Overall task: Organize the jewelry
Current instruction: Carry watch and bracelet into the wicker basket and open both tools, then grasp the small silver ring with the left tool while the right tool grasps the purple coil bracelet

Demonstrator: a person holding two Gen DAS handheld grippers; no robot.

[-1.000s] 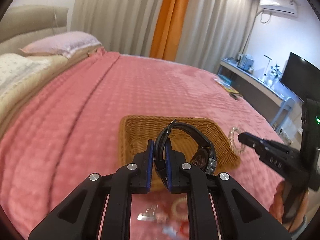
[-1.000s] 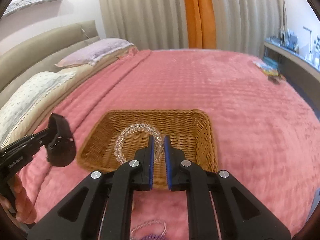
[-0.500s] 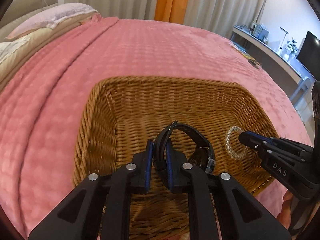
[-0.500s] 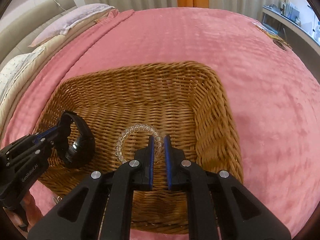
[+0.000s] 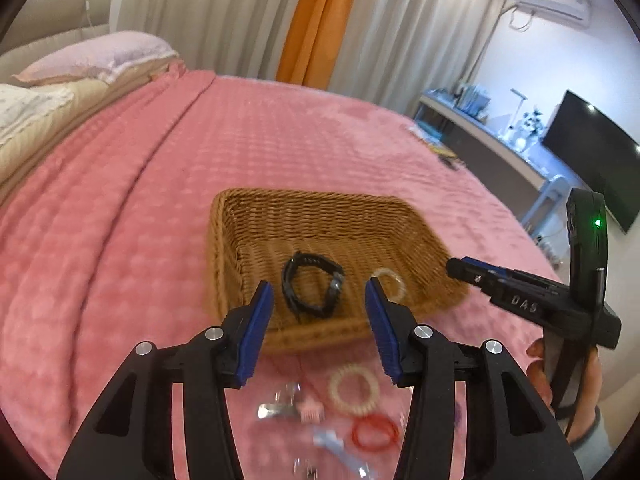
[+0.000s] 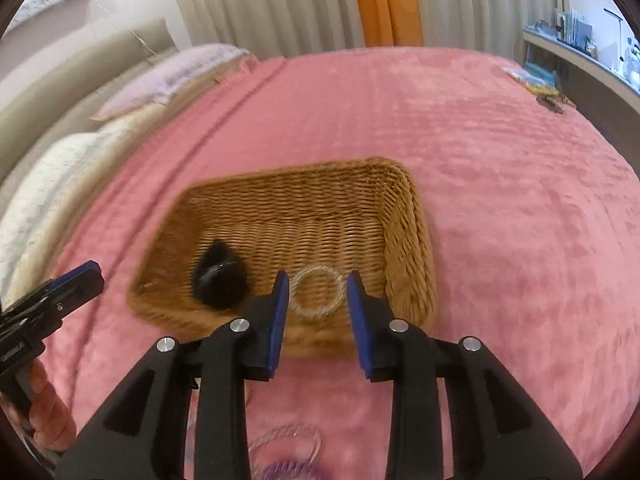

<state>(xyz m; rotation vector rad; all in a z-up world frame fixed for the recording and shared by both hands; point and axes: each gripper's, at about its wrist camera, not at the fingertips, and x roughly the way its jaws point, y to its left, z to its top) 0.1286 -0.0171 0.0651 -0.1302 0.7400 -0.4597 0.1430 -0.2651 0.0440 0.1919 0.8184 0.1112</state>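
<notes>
Both claws above the near edge of the wicker basket (image 5: 224,240), which sits on the pink bedspread (image 5: 120,200).

Left claw (image 5: 319,300): jaws spread wide, nothing between the blue pads. Right claw (image 6: 318,294): jaws also spread wide, nothing held.

Basket contents, 2 items:
- black watch (image 5: 312,286), strap looped, lying on the basket floor toward my left side; in the right wrist view it is a blurred dark lump (image 6: 219,280).
- clear coil bracelet (image 6: 317,291), flat on the basket floor toward my right side, near the right wall; apart from the watch. In the left wrist view it is partly hidden behind my right pad (image 5: 390,280).

On the bedspread, in front of the basket, near me:
- cream coil ring (image 5: 354,388)
- red loop (image 5: 375,432)
- small pink piece (image 5: 310,410)
- silver metal bits (image 5: 276,406), too blurred to identify
- another clear coil loop (image 6: 286,446) with something purple (image 6: 288,472) at the bottom frame edge in the right wrist view.

Motion blur in both views; fine detail unreliable.
</notes>
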